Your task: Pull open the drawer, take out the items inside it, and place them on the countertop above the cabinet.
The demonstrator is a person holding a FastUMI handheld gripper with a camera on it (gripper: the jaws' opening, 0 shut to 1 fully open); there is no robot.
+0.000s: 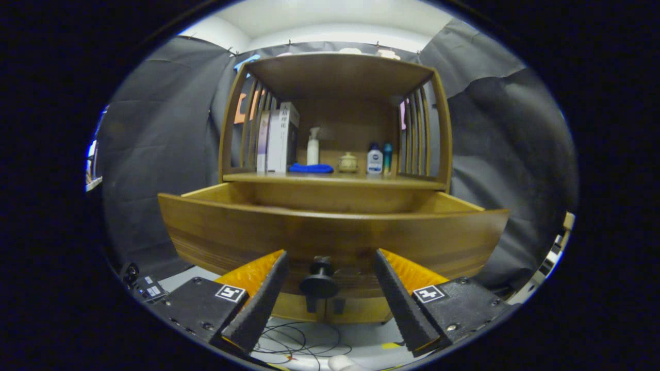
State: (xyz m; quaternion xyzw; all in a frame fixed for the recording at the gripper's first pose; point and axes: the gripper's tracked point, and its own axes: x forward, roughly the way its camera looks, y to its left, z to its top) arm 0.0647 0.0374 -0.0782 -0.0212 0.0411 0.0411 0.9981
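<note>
The gripper [330, 265] is sitting with its jaws spread wide, gripping nothing, and the dark round knob [319, 281] is standing right in the gap between the two fingers [263, 299], touching neither. That knob is mounted on the front of the drawer [335, 234], which is standing pulled out from the cabinet [335, 82], its curved wooden front facing us and its side walls running back to the body. What is lying inside is hidden behind that front panel from this low angle, so I cannot tell what is in there.

Beyond the drawer, the countertop [330, 179] is carrying a row of things: boxes [281, 136], a white pump bottle [313, 147], a blue cloth [310, 168], a small jar [347, 162] and two little bottles [379, 158].

The opening looks done, so I am judging the lift-out as next. To do it well, the gripper should be rising clear above the front edge, tipping down to look into the drawer, keeping the jaws wide, and aiming for bare shelf edge rather than the crowded back row.
</note>
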